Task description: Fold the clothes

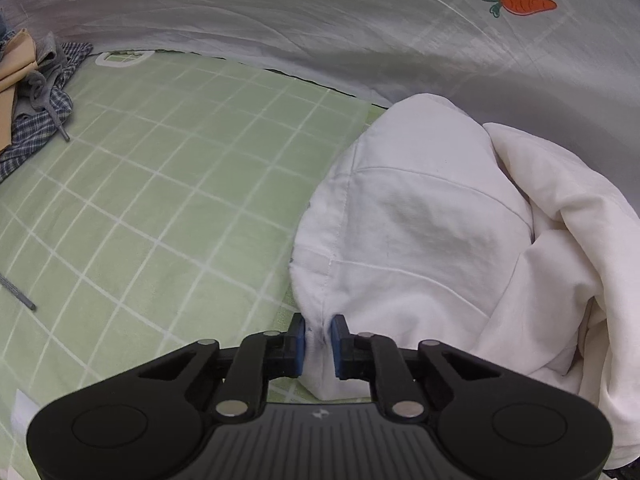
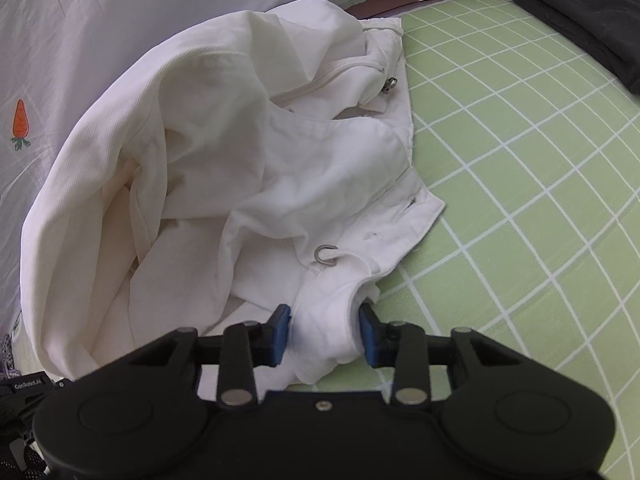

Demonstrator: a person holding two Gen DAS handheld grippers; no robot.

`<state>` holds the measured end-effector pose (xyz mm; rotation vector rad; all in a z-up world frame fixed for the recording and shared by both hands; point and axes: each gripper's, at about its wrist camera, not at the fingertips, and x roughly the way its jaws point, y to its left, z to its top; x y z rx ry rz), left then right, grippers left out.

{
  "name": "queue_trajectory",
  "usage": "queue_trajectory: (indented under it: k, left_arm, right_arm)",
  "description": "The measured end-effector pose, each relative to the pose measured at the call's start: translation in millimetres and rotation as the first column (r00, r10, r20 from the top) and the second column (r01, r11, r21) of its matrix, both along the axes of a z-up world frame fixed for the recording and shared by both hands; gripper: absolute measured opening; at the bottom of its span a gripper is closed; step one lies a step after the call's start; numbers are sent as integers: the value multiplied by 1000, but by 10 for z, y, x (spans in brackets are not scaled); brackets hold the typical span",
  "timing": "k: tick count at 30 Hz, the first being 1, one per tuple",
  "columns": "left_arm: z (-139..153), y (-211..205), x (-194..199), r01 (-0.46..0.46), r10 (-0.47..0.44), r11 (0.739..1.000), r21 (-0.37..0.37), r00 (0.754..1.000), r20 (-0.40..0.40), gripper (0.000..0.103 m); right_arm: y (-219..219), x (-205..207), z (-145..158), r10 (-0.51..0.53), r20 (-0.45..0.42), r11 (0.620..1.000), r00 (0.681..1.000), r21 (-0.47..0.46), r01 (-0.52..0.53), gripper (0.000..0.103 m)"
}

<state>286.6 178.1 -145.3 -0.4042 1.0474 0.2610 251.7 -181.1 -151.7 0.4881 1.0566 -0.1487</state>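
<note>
The garment [image 1: 432, 216] is white, with cream folds along one side. It lies on a sheet [image 1: 168, 184] of pale green crossed by a white grid. The cloth [image 1: 320, 20] behind is light grey and carries an orange carrot [image 1: 524, 1] with green leaves. A shirt [image 1: 36, 128] is blue-and-white checked. Each tool is black with blue pads [image 2: 280, 328].

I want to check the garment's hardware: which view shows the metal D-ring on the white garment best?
The right wrist view: the metal D-ring lies exposed on the white garment, just beyond the right gripper. The left wrist view shows only plain white cloth and seams; no ring is visible there.
</note>
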Motion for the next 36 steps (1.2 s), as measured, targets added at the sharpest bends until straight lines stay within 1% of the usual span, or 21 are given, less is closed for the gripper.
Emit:
queue_trajectory:
  k: [1, 3, 6, 8, 9, 11, 13, 15, 18, 19, 20, 21, 23, 24, 26, 28, 30, 32, 33, 35, 36]
  left_arm:
    - [3, 18, -23, -6, 6, 1000, -2, 1000, 3, 9]
    - [29, 42, -90, -12, 12, 1000, 2, 1000, 6, 7]
    - [110, 79, -261, -16, 16, 1000, 4, 1000, 15, 6]
    - [156, 108, -451, -23, 23, 1000, -18, 999, 23, 6]
    - [173, 108, -561, -23, 24, 1000, -18, 999, 26, 6]
    - [207, 95, -792, -24, 24, 1000, -6, 999, 29, 6]
    - [249, 81, -1045, -35, 34, 999, 13, 999, 29, 6]
    - [295, 108, -1322, -67, 66, 998, 13, 997, 33, 6]
    - [368, 190, -1737, -126, 125, 992, 30, 991, 43, 6]
    - [397, 221, -1871, -146, 144, 988, 46, 989, 45, 4]
    - [427, 257, -2002, -173, 170, 981, 83, 985, 41, 4]
    - [441, 306, -2128, -188, 184, 978, 90, 982, 45, 4]
    - [443, 408, -2371, -225, 223, 973, 57, 974, 44, 4]
    - [438, 428, -2472, -236, 235, 971, 45, 971, 39, 5]
    - [418, 379, -2611, -236, 235, 970, 54, 972, 24, 5]
    - [383, 304, -2728, -230, 230, 971, 66, 973, 7, 5]
    - [332, 217, -2808, -219, 221, 973, 73, 975, -11, 5]
    - [305, 163, -2851, -206, 208, 976, 73, 978, -17, 5]
    - [305, 148, -2869, -200, 201, 977, 74, 979, -15, 6]
    - [312, 131, -2903, -187, 189, 980, 74, 982, -11, 8]
    - [317, 129, -2917, -181, 182, 981, 72, 983, -13, 11]
  right_arm:
    - [-24, -16, 1, 2, 3, 1000, 1000, 6, -2, 27]
    - [-94, -87, 41, -1, 15, 1000, 1000, -27, 1, 24]
    - [-301, -269, 137, -23, 39, 996, 999, -87, 26, 23]
    - [-466, -400, 217, -38, 59, 991, 998, -128, 45, 22]
    - [-567, -500, 267, -48, 72, 985, 996, -164, 59, 21]
    - [-783, -695, 371, -71, 97, 967, 993, -238, 92, 19]
    - [-1025, -892, 441, -101, 119, 954, 988, -270, 130, 18]
    - [-1249, -1143, 510, -144, 135, 948, 980, -266, 176, 17]
    - [-1489, -1491, 575, -202, 156, 925, 967, -294, 240, 17]
    - [-1568, -1610, 584, -220, 162, 916, 962, -304, 261, 16]
    - [-1679, -1712, 588, -244, 163, 909, 956, -304, 284, 16]
    - [-1795, -1811, 591, -268, 164, 903, 949, -302, 307, 16]
    - [-1971, -1995, 614, -301, 166, 889, 939, -308, 340, 16]
    - [-2062, -2073, 615, -313, 169, 881, 935, -315, 352, 16]
    - [-2209, -2200, 605, -329, 171, 868, 929, -332, 368, 16]
    - [-2303, -2313, 569, -346, 151, 863, 926, -335, 377, 16]
    - [-2322, -2366, 536, -342, 124, 868, 932, -338, 363, 17]
    - [-2297, -2432, 520, -332, 109, 874, 937, -338, 349, 24]
    - [-2284, -2465, 512, -327, 102, 877, 940, -338, 342, 28]
    - [-2199, -2489, 553, -305, 117, 881, 945, -343, 327, 36]
    - [-2126, -2493, 589, -287, 130, 886, 949, -342, 315, 43]
